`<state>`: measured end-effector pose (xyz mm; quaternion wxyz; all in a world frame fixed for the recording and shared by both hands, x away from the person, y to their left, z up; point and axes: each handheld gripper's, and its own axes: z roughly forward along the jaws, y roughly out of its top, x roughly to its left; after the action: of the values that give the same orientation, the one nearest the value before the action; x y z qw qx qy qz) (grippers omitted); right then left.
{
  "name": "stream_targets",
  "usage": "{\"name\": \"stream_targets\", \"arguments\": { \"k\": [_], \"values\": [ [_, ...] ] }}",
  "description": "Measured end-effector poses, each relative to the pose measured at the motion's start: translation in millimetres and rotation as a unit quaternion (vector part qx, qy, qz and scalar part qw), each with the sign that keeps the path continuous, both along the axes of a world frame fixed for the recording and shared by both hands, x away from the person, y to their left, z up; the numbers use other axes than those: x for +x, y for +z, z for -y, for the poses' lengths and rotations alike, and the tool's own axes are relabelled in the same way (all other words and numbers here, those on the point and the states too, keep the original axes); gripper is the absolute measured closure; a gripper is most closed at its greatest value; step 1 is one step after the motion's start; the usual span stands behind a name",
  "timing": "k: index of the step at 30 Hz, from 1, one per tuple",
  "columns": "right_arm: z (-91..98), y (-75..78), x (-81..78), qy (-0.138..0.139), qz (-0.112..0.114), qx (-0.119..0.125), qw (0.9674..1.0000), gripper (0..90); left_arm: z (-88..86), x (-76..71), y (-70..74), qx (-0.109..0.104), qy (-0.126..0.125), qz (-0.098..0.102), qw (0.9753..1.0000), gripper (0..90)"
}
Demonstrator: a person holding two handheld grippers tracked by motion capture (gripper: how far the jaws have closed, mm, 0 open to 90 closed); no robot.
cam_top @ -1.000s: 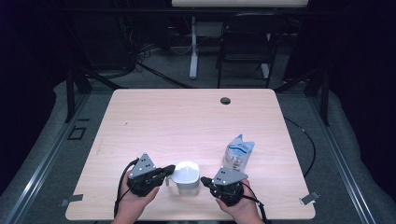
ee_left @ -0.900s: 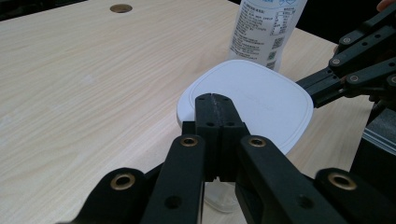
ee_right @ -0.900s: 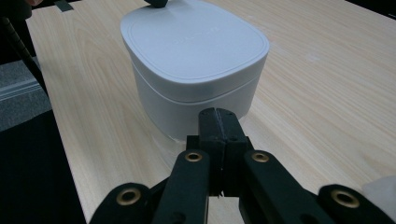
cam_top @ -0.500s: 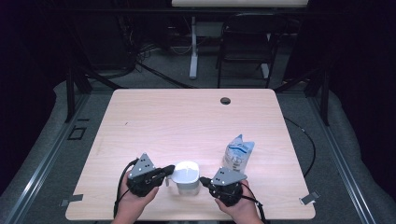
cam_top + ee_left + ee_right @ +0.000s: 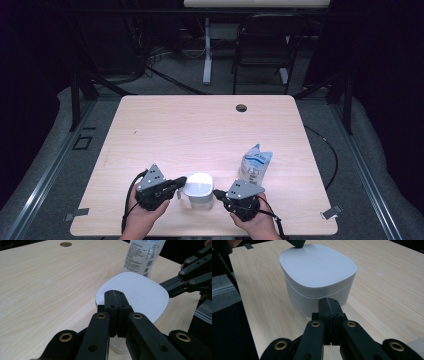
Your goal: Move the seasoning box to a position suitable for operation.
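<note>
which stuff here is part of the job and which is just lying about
In the job:
- white lidded container
- left claw, shut, at its lid
- right claw, shut, beside it

Lying about:
- plastic bottle
- table hole

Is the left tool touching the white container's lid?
Cannot tell. In the left gripper view the shut left tool overlaps the lid of the white container, with no visible gap or contact line.
</note>
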<state>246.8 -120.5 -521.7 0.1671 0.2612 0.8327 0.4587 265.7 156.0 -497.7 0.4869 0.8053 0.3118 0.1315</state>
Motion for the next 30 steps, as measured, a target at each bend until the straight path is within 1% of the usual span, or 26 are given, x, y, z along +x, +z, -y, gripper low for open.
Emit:
{"name": "stream_targets", "arguments": {
  "k": [6, 10, 14, 19, 21, 22, 24, 29, 30],
  "values": [
    [0.3, 0.2, 0.0, -0.002, 0.001, 0.000, 1.0000, 90.0, 0.4, -0.3, 0.1, 0.001, 0.001, 0.001, 1.0000, 90.0],
    [0.6, 1.9, -0.4, -0.002, 0.003, 0.008, 1.0000, 90.0, 0.7, -0.5, 0.1, 0.002, -0.001, 0.002, 1.0000, 90.0],
    [-0.5, 3.9, -1.3, 0.000, 0.007, 0.008, 0.9999, 90.0, 0.2, -0.6, 0.0, 0.001, 0.001, 0.001, 1.0000, 90.0],
    [0.0, 3.2, -0.7, 0.000, 0.004, 0.011, 0.9999, 90.0, 0.1, -0.8, 0.0, 0.001, 0.001, 0.001, 1.0000, 90.0],
    [-0.1, 3.3, -0.7, -0.001, 0.004, 0.012, 0.9999, 90.0, -0.4, -0.9, 0.2, 0.004, 0.003, 0.004, 1.0000, 90.0],
    [0.0, 3.5, -0.5, 0.000, 0.004, 0.011, 0.9999, 90.0, -1.3, -0.8, 0.7, 0.008, 0.005, 0.003, 0.9999, 90.0],
    [0.3, 4.1, 0.5, 0.000, 0.002, 0.011, 0.9999, 90.0, -4.6, -0.5, 0.7, 0.007, 0.010, 0.002, 0.9999, 89.3],
    [-0.3, 5.3, 2.7, -0.001, 0.000, 0.011, 0.9999, 90.0, -18.3, -0.3, 1.7, -0.011, 0.027, -0.003, 0.9996, 87.6],
    [-0.6, 5.7, 3.2, -0.003, -0.001, 0.013, 0.9999, 90.0, -20.8, -0.5, 2.0, -0.011, 0.030, -0.002, 0.9995, 86.8]
  ]
}}
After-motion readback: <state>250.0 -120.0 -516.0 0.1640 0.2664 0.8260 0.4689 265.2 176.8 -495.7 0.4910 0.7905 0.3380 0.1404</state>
